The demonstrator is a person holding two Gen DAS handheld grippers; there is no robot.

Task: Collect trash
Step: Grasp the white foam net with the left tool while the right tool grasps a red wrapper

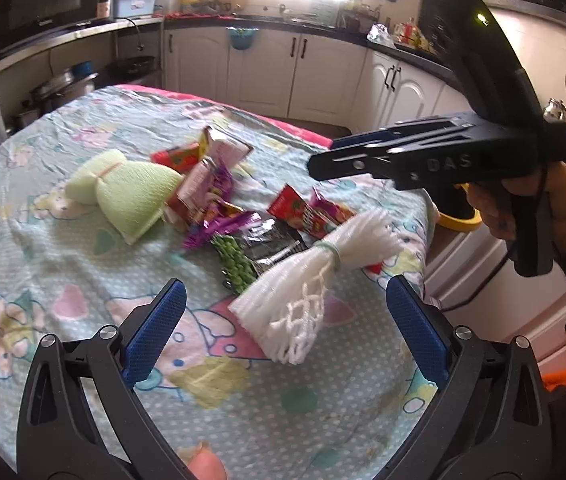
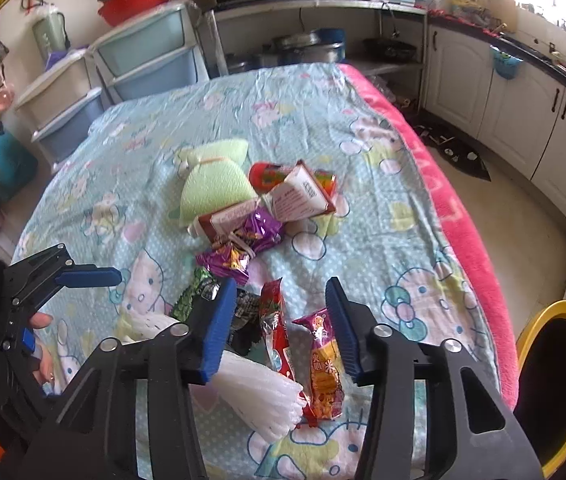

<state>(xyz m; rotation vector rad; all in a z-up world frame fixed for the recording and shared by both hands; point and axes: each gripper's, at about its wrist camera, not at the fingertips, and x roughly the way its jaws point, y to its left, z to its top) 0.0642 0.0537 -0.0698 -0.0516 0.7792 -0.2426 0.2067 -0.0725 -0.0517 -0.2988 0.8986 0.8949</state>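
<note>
Snack wrappers and foam nets lie piled on a cartoon-print cloth [image 1: 63,240]. My left gripper [image 1: 285,284] is open above the near end of a white foam net [image 1: 315,276], its pads well apart from it. In the right wrist view my right gripper [image 2: 281,284] is open over a red wrapper [image 2: 277,328] and an orange-pink wrapper [image 2: 325,364]; the pads touch neither. A green foam net [image 2: 215,184], purple wrappers [image 2: 243,248] and a white-labelled packet [image 2: 303,196] lie farther off. The right gripper [image 1: 323,158] hangs above the pile's right side.
A yellow-rimmed black bin [image 2: 559,380] stands at the table's right edge, beside the pink blanket border [image 2: 455,216]. Plastic drawers [image 2: 143,60] and a microwave shelf stand beyond the far end. White kitchen cabinets [image 1: 295,72] line the back wall. A hand holds the right gripper's handle [image 1: 523,208].
</note>
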